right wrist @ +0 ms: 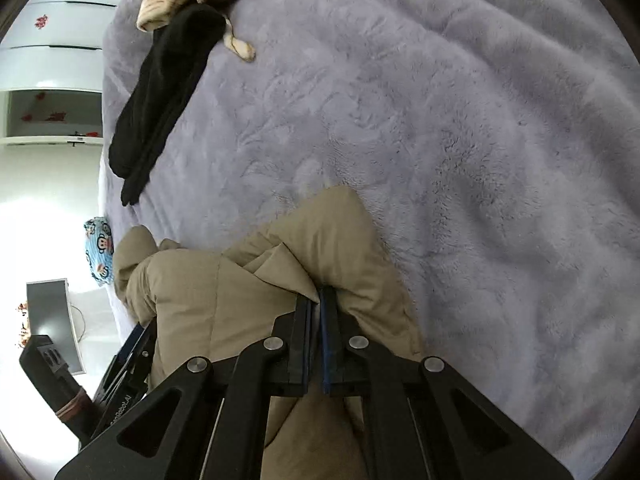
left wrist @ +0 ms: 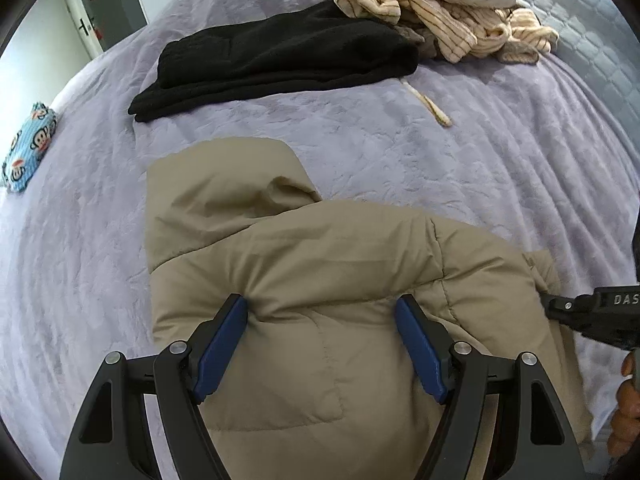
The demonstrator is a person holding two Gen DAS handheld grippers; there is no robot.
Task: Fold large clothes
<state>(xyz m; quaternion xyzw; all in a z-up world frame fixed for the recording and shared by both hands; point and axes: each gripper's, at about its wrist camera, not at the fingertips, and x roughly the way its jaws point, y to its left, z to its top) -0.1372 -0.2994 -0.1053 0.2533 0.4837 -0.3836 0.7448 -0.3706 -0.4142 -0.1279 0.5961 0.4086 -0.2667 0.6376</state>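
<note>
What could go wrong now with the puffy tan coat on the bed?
The right gripper pinches only a thin fold at the edge of the puffy tan quilted coat, so the slick fabric might slip out when pulled. The left gripper is wide open with its fingers just pressing down, so the coat may slide across the fluffy lilac blanket and bunch up instead of folding neatly.

Lavender plush bedspread (right wrist: 440,120) over the bed, white drawers (right wrist: 52,24) beyond, dark monitor (right wrist: 52,320) on pale floor
</note>
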